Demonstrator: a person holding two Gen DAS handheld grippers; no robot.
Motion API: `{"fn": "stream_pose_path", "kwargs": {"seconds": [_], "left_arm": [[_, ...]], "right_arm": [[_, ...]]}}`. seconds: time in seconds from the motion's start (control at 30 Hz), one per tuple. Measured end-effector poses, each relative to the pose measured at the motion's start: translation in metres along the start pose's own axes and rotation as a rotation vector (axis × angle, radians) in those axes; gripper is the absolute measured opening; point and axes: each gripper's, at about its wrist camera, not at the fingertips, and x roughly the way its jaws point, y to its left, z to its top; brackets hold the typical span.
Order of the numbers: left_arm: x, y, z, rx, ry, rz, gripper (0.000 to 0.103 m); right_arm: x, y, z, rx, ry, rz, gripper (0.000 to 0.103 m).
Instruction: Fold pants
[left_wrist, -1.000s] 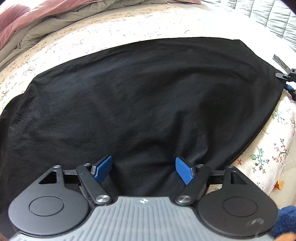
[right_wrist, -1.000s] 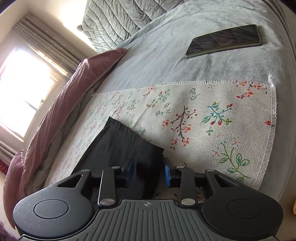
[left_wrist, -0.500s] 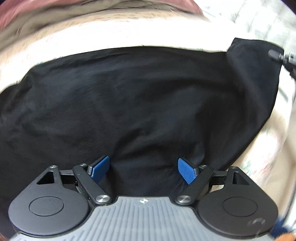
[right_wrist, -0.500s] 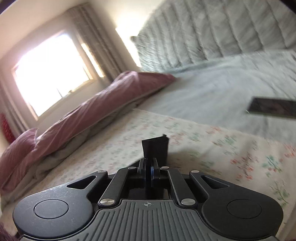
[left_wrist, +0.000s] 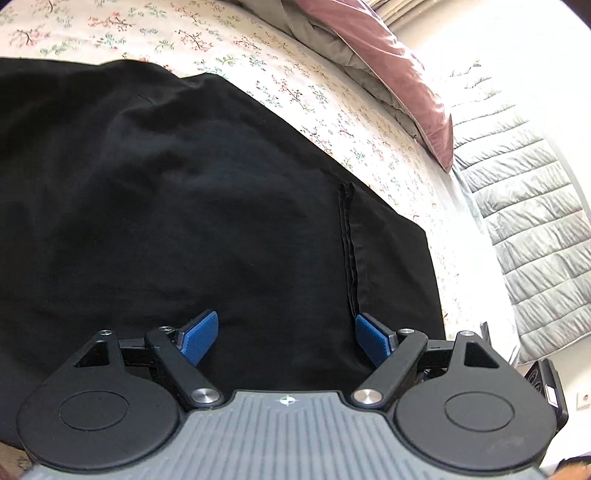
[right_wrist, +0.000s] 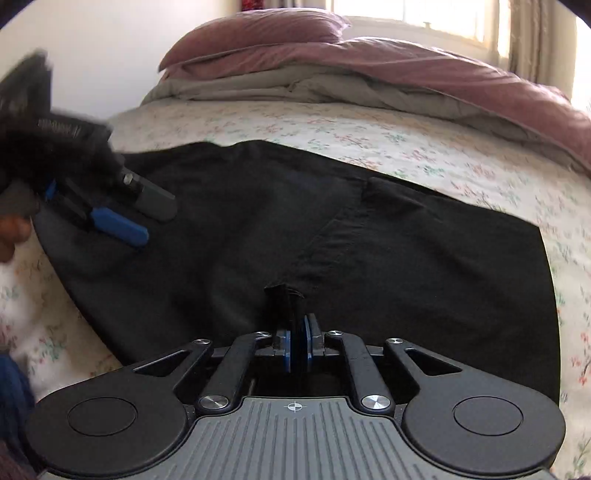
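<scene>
The black cotton pants (right_wrist: 369, 258) lie spread across the cream floral bedsheet (right_wrist: 332, 125) on the bed, filling most of the near and middle ground in both wrist views; in the right wrist view a folded layer with a straight edge lies over the right half of the cloth, and the sheet shows bare at the left, the far side and the right edge; a mauve quilted duvet (right_wrist: 406, 62) with a grey-beige underside is bunched along the far side of the bed

The right gripper (right_wrist: 295, 345) sits low at the near edge of the pants; its blue-padded fingers (right_wrist: 282, 349) stand almost together with a narrow upright tuck of the black cloth pinched between them, the pads pressing on it while the jaws are easing open slightly

The left gripper (left_wrist: 286, 338) hangs over the pants with its blue-padded fingers (left_wrist: 199, 334) spread wide and nothing between them but the flat cloth below; whether the tips touch the fabric cannot be told; a stitched hem line of the pants runs up from just beside its right finger; in the right wrist view this gripper (right_wrist: 144, 218) appears blurred at the far left, above the left end of the pants, with part of a hand (right_wrist: 11, 232) behind it

In the left wrist view a grey quilted headboard (left_wrist: 535, 240) stands at the right beyond the sheet
</scene>
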Motion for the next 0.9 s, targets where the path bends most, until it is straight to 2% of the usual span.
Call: {"fn": "stream_pose_path", "kwargs": {"seconds": [0.07, 0.17, 0.2, 0.43, 0.6, 0.8, 0.87, 0.9], "left_arm": [[0.003, -0.003, 0.0, 0.017, 0.003, -0.01, 0.094], [0.013, -0.012, 0.004, 0.038, 0.021, -0.024, 0.094], [0.014, -0.015, 0.004, 0.043, 0.026, -0.027, 0.094], [0.016, -0.022, -0.001, 0.043, 0.029, -0.066, 0.094], [0.018, -0.021, 0.0, 0.024, 0.037, -0.077, 0.094], [0.027, -0.03, 0.0, 0.01, 0.044, -0.1, 0.094], [0.028, -0.031, -0.002, 0.012, 0.052, -0.101, 0.094], [0.028, -0.031, -0.002, 0.009, 0.053, -0.103, 0.094]], "right_arm": [[-0.005, -0.003, 0.0, 0.022, -0.005, -0.021, 0.019], [-0.017, -0.005, -0.005, -0.003, -0.037, -0.087, 0.046], [-0.021, -0.006, -0.008, -0.006, -0.044, -0.094, 0.051], [-0.024, -0.018, -0.021, 0.024, -0.05, -0.116, 0.051], [-0.023, -0.014, -0.022, -0.011, -0.058, -0.121, 0.056], [-0.023, -0.007, -0.019, -0.03, -0.046, -0.039, 0.056], [-0.017, 0.0, -0.017, -0.063, -0.037, -0.036, 0.053], [-0.014, 0.003, -0.016, -0.07, -0.033, -0.033, 0.047]]}}
